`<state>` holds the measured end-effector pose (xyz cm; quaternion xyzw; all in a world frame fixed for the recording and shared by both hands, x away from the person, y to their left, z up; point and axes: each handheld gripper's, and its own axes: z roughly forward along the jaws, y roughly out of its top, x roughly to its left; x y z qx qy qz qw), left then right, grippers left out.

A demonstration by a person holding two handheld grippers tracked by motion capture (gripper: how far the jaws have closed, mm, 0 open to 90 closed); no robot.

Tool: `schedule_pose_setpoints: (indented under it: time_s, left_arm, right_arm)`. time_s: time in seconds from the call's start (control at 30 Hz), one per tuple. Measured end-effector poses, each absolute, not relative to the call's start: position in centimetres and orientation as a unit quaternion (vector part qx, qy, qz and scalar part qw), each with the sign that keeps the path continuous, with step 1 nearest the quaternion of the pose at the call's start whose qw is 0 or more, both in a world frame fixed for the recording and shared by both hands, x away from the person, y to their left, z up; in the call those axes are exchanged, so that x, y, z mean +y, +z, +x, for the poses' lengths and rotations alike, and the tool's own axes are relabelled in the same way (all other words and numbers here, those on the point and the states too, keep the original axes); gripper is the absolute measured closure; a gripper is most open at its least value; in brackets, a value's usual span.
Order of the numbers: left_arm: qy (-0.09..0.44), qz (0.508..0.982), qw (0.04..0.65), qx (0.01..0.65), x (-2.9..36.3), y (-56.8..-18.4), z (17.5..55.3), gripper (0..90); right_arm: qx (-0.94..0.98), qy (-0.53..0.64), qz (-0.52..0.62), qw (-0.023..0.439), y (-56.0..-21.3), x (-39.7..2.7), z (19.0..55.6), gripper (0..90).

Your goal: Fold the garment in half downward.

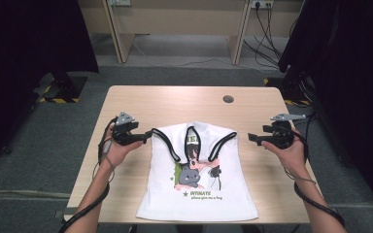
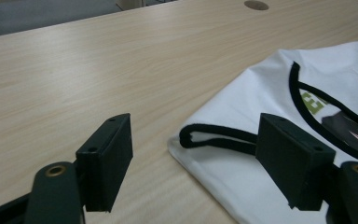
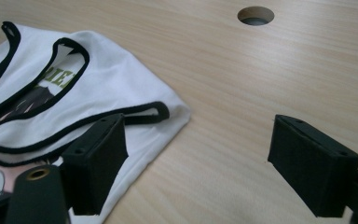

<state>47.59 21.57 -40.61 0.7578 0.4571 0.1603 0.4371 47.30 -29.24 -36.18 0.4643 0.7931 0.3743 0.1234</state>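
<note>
High view shows a white sleeveless cotton shirt [image 1: 199,179] with black-trimmed openings and a printed cartoon figure lying flat on the pale wooden table [image 1: 126,104], neck end away from the person. The left gripper [image 1: 147,135] sits just outside the shirt's left shoulder strap [image 1: 162,138], its tips close to the trim; the right gripper [image 1: 252,139] hangs off the right shoulder strap [image 1: 226,138], a little apart from it.

Both sets of jaws stand spread with nothing pinched. In the left gripper view the black-edged strap loop [image 2: 214,135] lies on the table ahead of the gripper, nearer its right-hand jaw, with the cloth passing under that jaw. In the right gripper view the other strap's corner [image 3: 161,112] lies ahead of the left-hand jaw, while the right-hand jaw is over bare wood.

The likely risk: each strap sits off-centre in its gap, so closing now could catch only the trim or one layer, or miss. An uneven hold would let one shoulder slip and drag the shirt askew.
</note>
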Motion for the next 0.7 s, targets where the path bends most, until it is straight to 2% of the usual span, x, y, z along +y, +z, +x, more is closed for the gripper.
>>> schedule_pose_setpoints:
  time_s: [0.17, 0.37, 0.53, 0.7]
  left_arm:
    - [0.147, 0.754, 0.437, 0.468, 20.3, -41.1, 50.1, 30.6]
    - [0.15, 0.766, 0.407, 0.474, 18.5, -42.4, 52.0, 32.7]
    - [0.139, 0.778, 0.381, 0.48, 17.9, -43.9, 52.6, 35.8]
    - [0.128, 0.778, 0.381, 0.483, 18.0, -44.3, 52.6, 37.1]
  right_arm:
    - [0.799, 0.365, 0.467, 0.105, -36.5, -27.6, 49.5, 28.4]
    - [0.812, 0.337, 0.467, 0.097, -37.4, -25.5, 52.0, 32.2]
    - [0.817, 0.322, 0.471, 0.085, -39.2, -24.3, 53.3, 38.0]
    - [0.824, 0.31, 0.467, 0.08, -40.3, -23.6, 53.7, 40.8]
